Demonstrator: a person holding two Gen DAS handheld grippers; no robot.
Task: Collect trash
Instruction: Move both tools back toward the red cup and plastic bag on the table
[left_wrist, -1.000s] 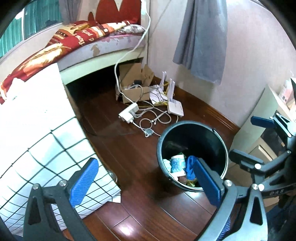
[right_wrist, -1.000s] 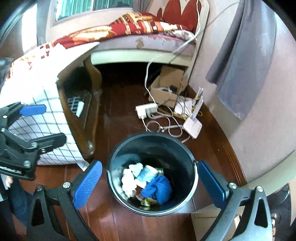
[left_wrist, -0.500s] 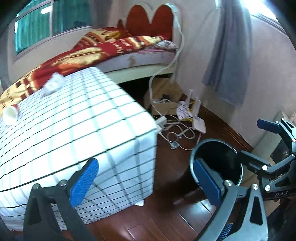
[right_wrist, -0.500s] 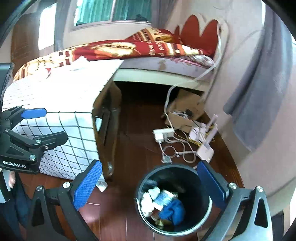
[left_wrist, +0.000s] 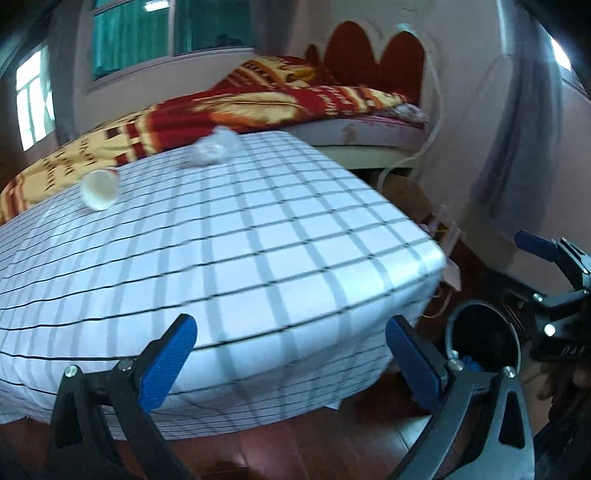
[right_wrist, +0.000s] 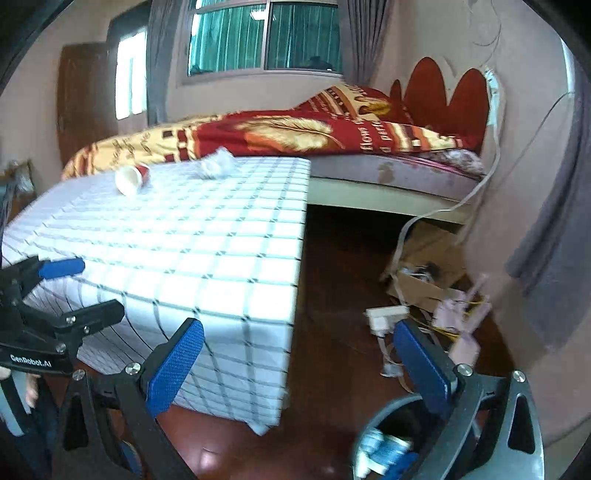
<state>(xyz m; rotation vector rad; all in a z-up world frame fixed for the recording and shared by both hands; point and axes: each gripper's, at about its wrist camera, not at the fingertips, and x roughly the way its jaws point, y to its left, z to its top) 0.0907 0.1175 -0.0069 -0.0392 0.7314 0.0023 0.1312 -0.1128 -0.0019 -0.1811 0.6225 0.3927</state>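
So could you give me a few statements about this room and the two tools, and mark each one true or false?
1. A paper cup lies on its side on the checked tablecloth. True.
2. The left tool is clamped on a crumpled tissue. False: it is open and holds nothing; the crumpled tissue lies on the cloth near the bed.
3. The black bin stands on the floor beside the table. True.
4. The right tool is open and empty. True.
5. The bin is empty. False: blue and white trash shows inside.
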